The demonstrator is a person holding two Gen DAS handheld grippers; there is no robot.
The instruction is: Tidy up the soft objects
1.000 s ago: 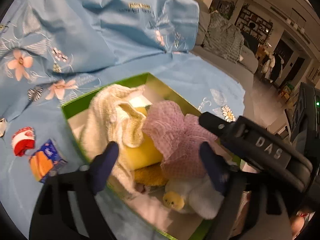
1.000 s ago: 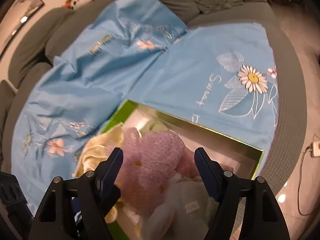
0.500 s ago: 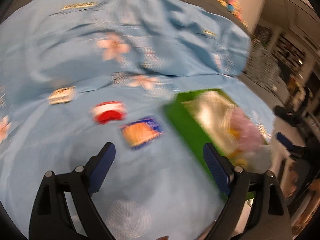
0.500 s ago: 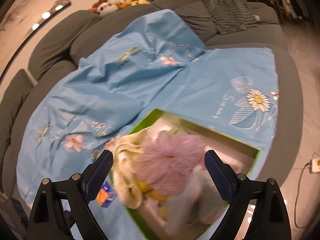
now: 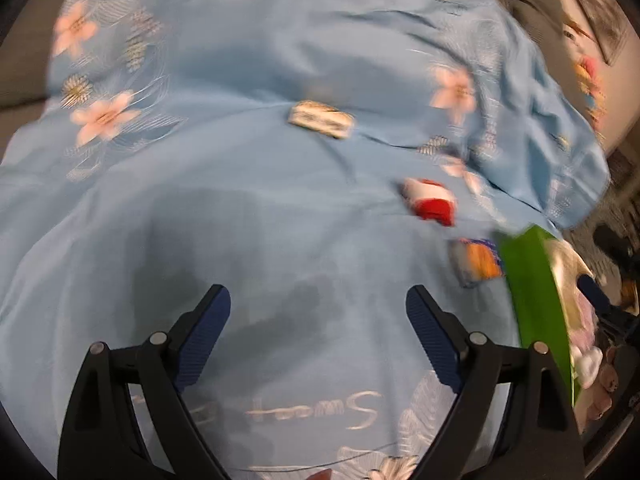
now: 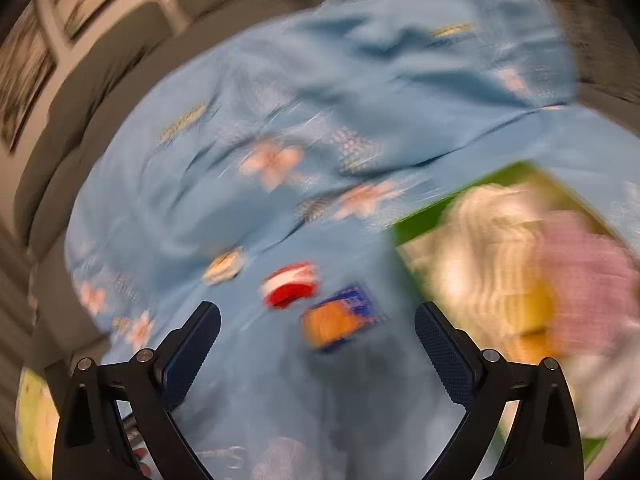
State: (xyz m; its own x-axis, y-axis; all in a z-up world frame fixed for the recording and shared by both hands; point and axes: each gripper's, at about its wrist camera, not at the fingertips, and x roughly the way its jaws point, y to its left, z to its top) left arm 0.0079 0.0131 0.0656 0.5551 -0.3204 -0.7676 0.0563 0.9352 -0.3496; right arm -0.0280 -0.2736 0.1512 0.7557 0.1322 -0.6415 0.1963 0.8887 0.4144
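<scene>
A green box (image 6: pixel 420 220) stands on the blue flowered sheet (image 5: pixel 240 220), holding a cream knit piece (image 6: pixel 480 248) and a pink mesh puff (image 6: pixel 588 276). The left wrist view shows the green box (image 5: pixel 532 312) at its right edge. On the sheet beside the box lie a red-and-white item (image 6: pixel 290 284), an orange-and-blue packet (image 6: pixel 340 320) and a small pale packet (image 6: pixel 224 268). My left gripper (image 5: pixel 317 300) hangs open over bare sheet, well left of the box. My right gripper (image 6: pixel 317 312) hovers above the orange-and-blue packet. Its jaws are opening with nothing between them.
The sheet covers a curved grey sofa (image 6: pixel 100 60), its backrest rising behind. Framed pictures (image 6: pixel 24 72) hang on the wall beyond. White lettering and a daisy print (image 5: pixel 312 412) mark the sheet's near edge. Both views are blurred by motion.
Both views have swung off the box toward the loose items on the sheet, and the box now sits at the right. The right jaws have spread wider.
</scene>
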